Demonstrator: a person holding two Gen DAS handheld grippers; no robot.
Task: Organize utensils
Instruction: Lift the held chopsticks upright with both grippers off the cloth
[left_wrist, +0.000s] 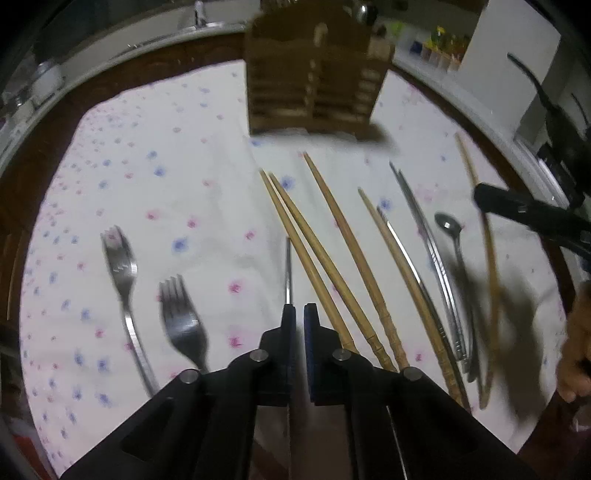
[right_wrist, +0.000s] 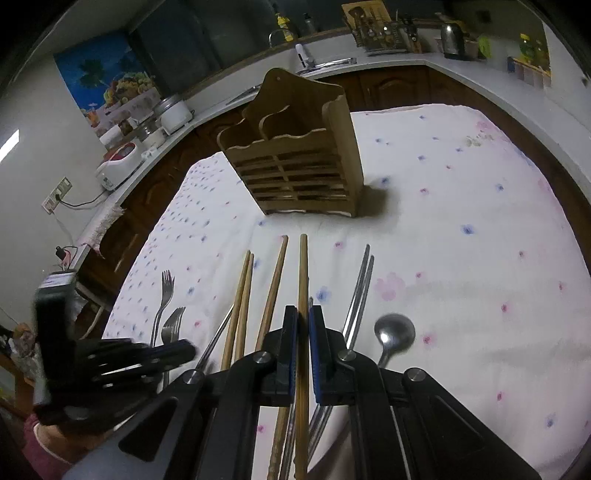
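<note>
Two grips we hold: our left gripper pinches a metal chopstick, our right gripper clamps a wooden chopstick.

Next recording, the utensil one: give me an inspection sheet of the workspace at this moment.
Surface: table under a white flowered cloth, dark wood edge showing.
Job's things: slatted wooden holder upright at the far end; two forks, wooden chopsticks, metal chopsticks and a spoon lie on the cloth.
Clutter: nothing seen on the cloth.
Grippers: left claw shut on a thin metal chopstick; right claw shut on a wooden chopstick.
Cables: plugged cord at the wall socket, off the table.
Surroundings: kitchen counter with a kettle, jars, small appliances and a poster.
</note>
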